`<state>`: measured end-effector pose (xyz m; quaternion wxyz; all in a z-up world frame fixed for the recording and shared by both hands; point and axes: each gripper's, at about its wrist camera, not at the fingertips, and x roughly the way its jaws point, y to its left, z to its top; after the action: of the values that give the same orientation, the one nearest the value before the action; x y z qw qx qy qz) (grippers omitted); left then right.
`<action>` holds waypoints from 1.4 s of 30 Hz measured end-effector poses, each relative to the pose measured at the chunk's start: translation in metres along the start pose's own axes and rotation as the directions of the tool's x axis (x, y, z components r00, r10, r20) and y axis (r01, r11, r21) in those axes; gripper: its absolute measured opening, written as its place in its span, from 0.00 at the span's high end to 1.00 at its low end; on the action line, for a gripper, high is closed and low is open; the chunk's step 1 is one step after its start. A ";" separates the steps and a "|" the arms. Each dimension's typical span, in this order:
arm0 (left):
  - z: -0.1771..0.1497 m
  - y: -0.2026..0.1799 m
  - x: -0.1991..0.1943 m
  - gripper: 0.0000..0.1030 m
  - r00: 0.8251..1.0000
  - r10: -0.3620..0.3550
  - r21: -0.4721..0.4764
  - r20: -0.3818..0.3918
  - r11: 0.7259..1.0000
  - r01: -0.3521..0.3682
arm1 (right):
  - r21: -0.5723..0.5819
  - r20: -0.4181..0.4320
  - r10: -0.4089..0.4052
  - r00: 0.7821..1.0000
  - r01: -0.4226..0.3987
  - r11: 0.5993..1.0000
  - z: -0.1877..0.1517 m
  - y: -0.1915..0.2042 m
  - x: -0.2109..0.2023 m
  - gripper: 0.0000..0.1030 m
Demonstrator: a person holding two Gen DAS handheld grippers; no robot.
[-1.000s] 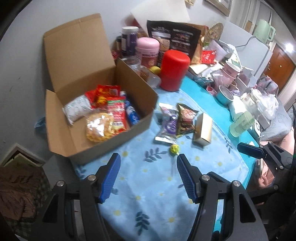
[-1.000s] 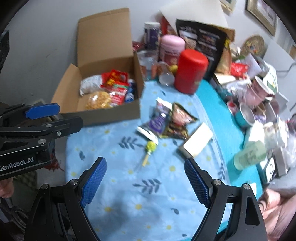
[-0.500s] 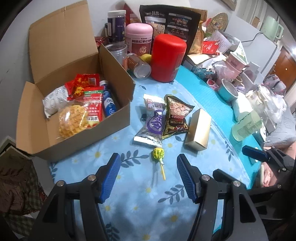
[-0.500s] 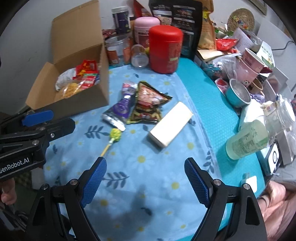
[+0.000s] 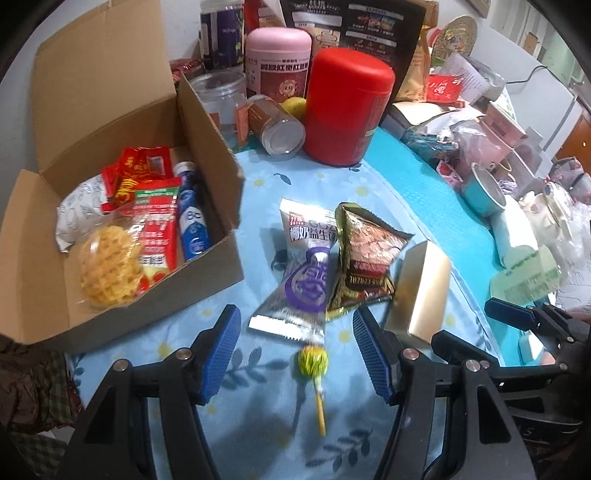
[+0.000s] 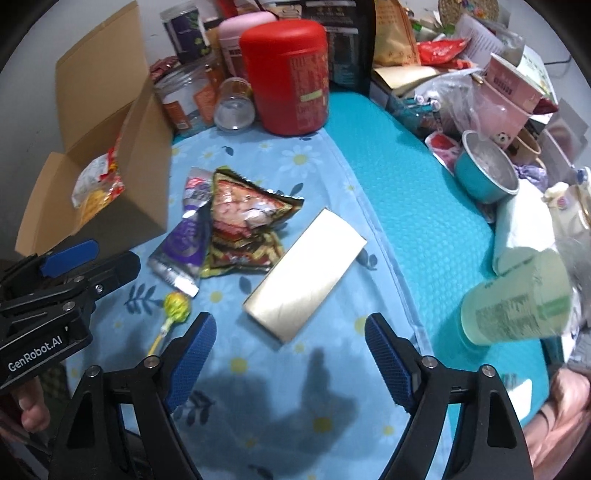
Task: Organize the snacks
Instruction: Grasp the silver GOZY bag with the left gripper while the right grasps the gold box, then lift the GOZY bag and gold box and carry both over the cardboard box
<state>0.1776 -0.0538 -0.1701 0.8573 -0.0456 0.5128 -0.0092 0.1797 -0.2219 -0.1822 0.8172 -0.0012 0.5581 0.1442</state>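
Observation:
An open cardboard box [image 5: 207,258] at the left holds several snacks, among them a waffle pack [image 5: 107,273] and a blue tube [image 5: 192,225]. On the flowered cloth lie a purple pouch [image 5: 306,280], a dark snack bag [image 5: 369,258], a gold box [image 5: 424,291] and a green lollipop [image 5: 313,362]. My left gripper [image 5: 295,350] is open and empty, its jaws either side of the lollipop head, above it. My right gripper [image 6: 288,354] is open and empty just in front of the gold box [image 6: 306,277]. The lollipop [image 6: 177,306] lies to its left.
A red canister [image 5: 347,107], pink canister [image 5: 277,55], clear jars [image 5: 221,96] and a black bag [image 5: 354,26] stand behind. Cups, a teal bowl [image 6: 487,173] and a green cup [image 6: 517,302] crowd the right side on a teal mat [image 6: 406,203].
Both grippers have moved forward and down toward the loose snacks. The left one now brackets the lollipop; the right one has closed in on the gold box.

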 end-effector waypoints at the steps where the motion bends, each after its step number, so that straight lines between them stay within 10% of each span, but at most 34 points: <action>1: 0.002 -0.001 0.006 0.39 1.000 0.001 0.001 -0.003 1.000 -0.001 | 0.004 -0.003 0.006 1.000 -0.006 1.000 0.003 -0.002 0.004 0.20; 19: 0.018 -0.014 0.078 0.40 0.993 0.116 0.085 -0.005 0.990 -0.115 | 0.064 -0.122 0.057 0.991 -0.050 0.997 0.026 -0.025 0.073 0.39; 24: 0.022 -0.007 0.093 0.66 0.994 0.096 0.043 -0.056 0.995 -0.094 | 0.049 -0.119 0.037 0.992 -0.031 0.998 0.022 -0.023 0.074 0.48; 42: -0.029 0.000 0.028 0.70 0.997 0.049 0.009 -0.065 0.999 -0.049 | 0.004 -0.122 0.135 0.983 -0.136 0.991 -0.021 -0.005 0.046 0.58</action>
<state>0.1649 -0.0571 -0.2083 0.8402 -0.0295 0.5414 0.0084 0.1770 -0.2196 -0.2327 0.7699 0.0260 0.6053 0.2005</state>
